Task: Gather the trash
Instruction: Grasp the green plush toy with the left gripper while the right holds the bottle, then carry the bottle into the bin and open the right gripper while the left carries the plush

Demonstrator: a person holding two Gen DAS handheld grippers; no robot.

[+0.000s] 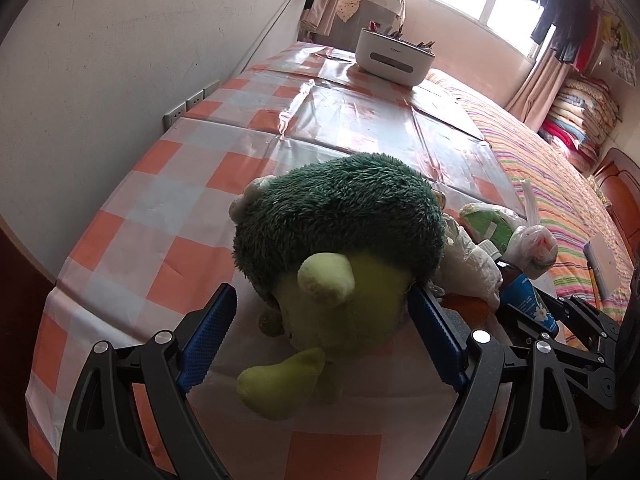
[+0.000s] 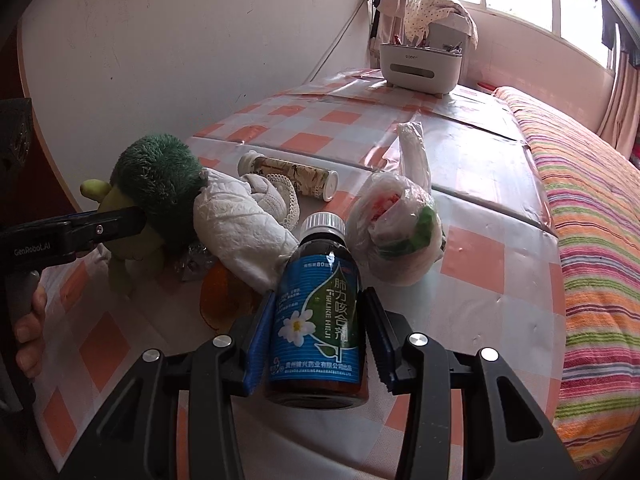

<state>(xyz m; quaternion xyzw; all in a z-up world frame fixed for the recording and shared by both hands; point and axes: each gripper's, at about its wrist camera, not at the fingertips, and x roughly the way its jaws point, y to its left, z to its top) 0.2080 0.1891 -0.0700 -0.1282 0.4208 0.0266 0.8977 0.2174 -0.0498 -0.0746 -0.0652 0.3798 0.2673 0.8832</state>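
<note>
Syrup bottle (image 2: 316,312) sits clamped in the right claw (image 2: 316,344); left claw (image 1: 320,332) spread wide around the plush toy (image 1: 340,236).

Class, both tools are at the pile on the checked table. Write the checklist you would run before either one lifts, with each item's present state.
1. Right tool fingers flank medicine bottle: ok.
2. Bottle cap on: ok.
3. Firm grip on bottle: cannot tell.
4. Left tool targets trash: not ok, it straddles the plush toy.
5. Crumpled tissue clear of bottle: not ok, it touches.
6. Tied plastic bag closed: ok.
</note>
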